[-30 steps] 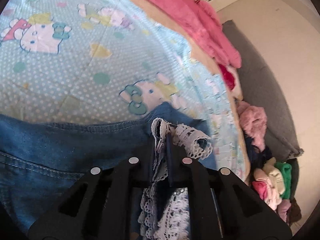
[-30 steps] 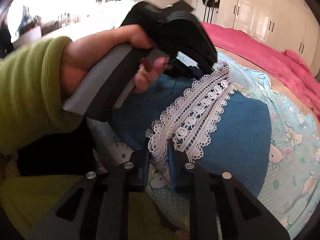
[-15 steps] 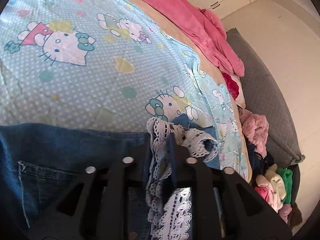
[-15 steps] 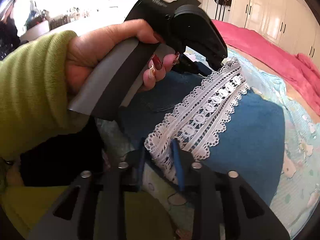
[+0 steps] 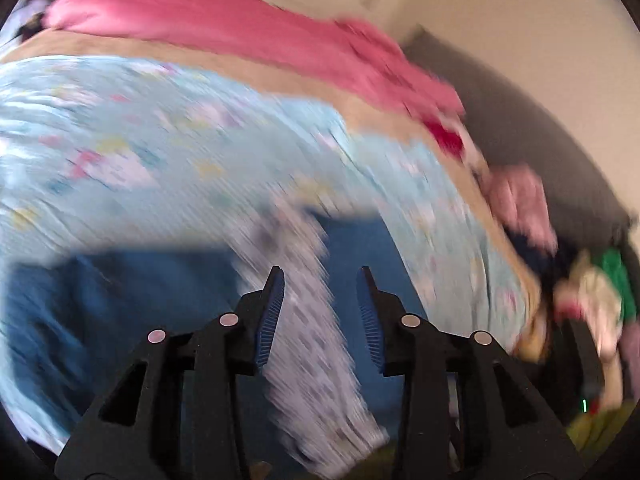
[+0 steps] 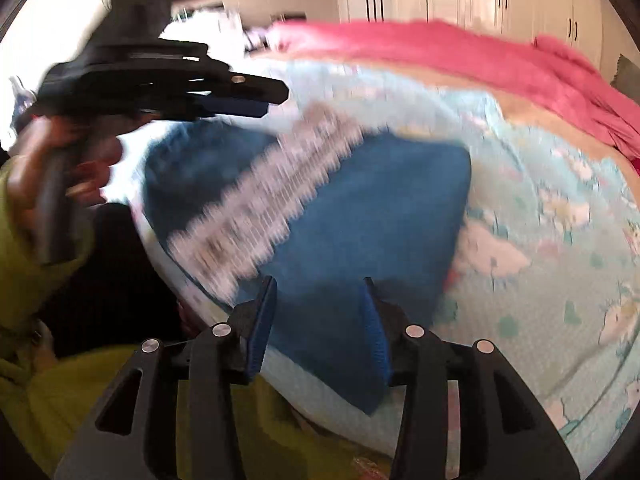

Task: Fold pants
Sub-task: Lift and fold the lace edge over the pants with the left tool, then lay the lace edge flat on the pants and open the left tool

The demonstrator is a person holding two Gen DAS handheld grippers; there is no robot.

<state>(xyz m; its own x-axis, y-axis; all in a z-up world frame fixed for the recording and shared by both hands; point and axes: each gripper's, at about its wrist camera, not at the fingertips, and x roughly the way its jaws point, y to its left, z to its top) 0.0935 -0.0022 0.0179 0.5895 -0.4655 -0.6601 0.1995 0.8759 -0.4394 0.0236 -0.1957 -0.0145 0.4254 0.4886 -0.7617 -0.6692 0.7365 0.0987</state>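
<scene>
On the pale blue cartoon-print bedsheet (image 6: pixel 560 208), near its front edge, the blue denim pants with a white lace band (image 6: pixel 360 216) lie folded into a compact block; any further fold or tidying is left. The left gripper (image 5: pixel 320 280) has just been opening, its jaws released, lace below them untouched. The right gripper (image 6: pixel 320 292) likewise has just been opening, released above the denim's near edge.

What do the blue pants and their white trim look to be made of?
Pants: likely denim; matte mid-blue woven cloth that lies in a thick fold, though blur hides the weave. Trim: probably cotton lace; a white band with scalloped edges and an openwork pattern.
</scene>
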